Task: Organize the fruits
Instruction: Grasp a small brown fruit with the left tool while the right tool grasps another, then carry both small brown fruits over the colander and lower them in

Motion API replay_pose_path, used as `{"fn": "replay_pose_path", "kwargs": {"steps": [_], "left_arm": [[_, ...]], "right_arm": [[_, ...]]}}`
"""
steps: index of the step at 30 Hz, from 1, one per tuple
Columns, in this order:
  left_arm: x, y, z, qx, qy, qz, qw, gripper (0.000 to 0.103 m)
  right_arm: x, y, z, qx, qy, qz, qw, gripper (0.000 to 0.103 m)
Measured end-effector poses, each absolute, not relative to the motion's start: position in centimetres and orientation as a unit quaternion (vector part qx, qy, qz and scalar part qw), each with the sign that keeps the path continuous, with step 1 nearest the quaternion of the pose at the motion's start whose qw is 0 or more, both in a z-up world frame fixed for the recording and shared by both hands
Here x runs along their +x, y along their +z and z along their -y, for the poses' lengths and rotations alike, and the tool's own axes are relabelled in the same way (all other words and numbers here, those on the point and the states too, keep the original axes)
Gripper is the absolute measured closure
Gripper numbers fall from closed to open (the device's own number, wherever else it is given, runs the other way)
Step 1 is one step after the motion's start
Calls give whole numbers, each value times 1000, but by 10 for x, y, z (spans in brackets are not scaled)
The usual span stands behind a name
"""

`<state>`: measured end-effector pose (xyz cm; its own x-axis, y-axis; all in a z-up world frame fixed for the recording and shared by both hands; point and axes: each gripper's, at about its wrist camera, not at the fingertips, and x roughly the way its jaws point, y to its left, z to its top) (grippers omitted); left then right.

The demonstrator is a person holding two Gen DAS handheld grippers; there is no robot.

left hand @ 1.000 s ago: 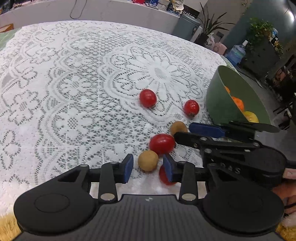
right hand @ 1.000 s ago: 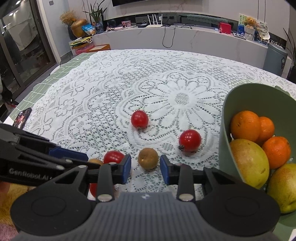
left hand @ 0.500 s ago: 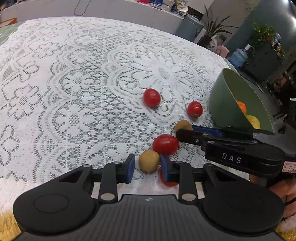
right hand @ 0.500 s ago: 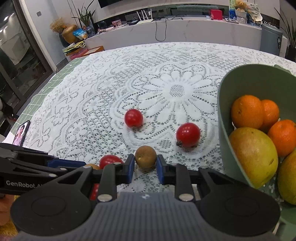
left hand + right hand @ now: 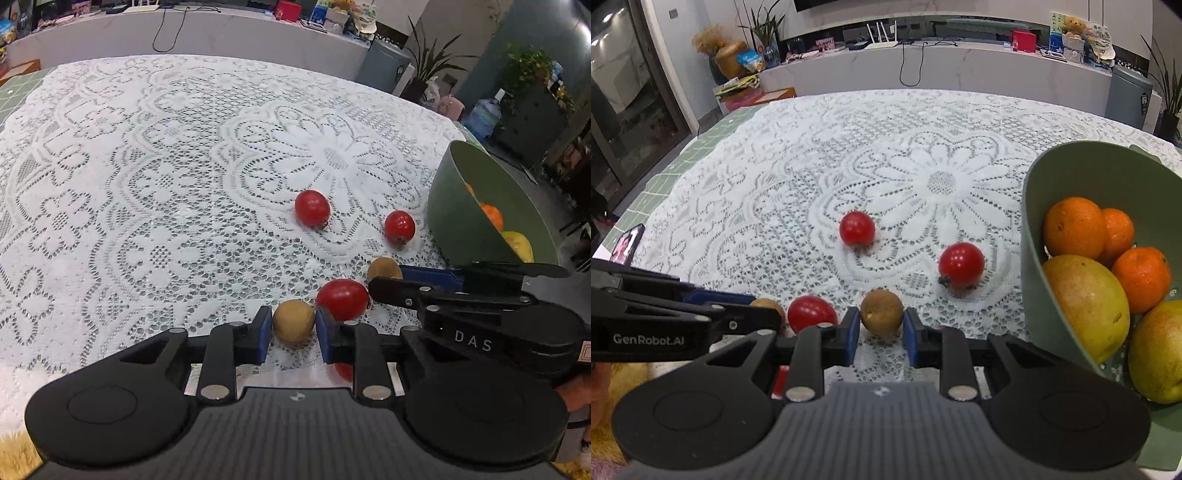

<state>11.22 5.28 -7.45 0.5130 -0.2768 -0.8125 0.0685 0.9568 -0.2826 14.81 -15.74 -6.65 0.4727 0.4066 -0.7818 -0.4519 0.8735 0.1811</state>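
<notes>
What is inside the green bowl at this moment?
The green bowl holds three oranges and two yellow-green mangoes. Anything beneath them is covered.

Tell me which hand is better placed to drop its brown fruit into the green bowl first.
Right. Both grippers are shut on a small brown fruit, but the right gripper with its fruit sits just beside the green bowl. The left gripper would probably have to cross past the right one to reach it.
</notes>
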Motion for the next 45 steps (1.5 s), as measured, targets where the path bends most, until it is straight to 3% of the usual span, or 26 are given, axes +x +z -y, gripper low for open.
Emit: {"fn": "replay_pose_path", "kwargs": {"steps": [11, 22, 40, 45], "left_arm": [[110, -74, -51, -106, -104, -469, 871, 75], [98, -33, -49, -128, -101, -401, 901, 75], [117, 25, 45, -87, -209, -351, 909, 75], [133, 20, 75, -62, -234, -363, 900, 75]], "right_arm": [[151, -68, 159, -17, 250, -450, 857, 81], [125, -32, 175, -7, 247, -372, 895, 81], [100, 31, 272, -29, 106, -301, 947, 81], [115, 21, 315, 62, 73, -336, 937, 81]]}}
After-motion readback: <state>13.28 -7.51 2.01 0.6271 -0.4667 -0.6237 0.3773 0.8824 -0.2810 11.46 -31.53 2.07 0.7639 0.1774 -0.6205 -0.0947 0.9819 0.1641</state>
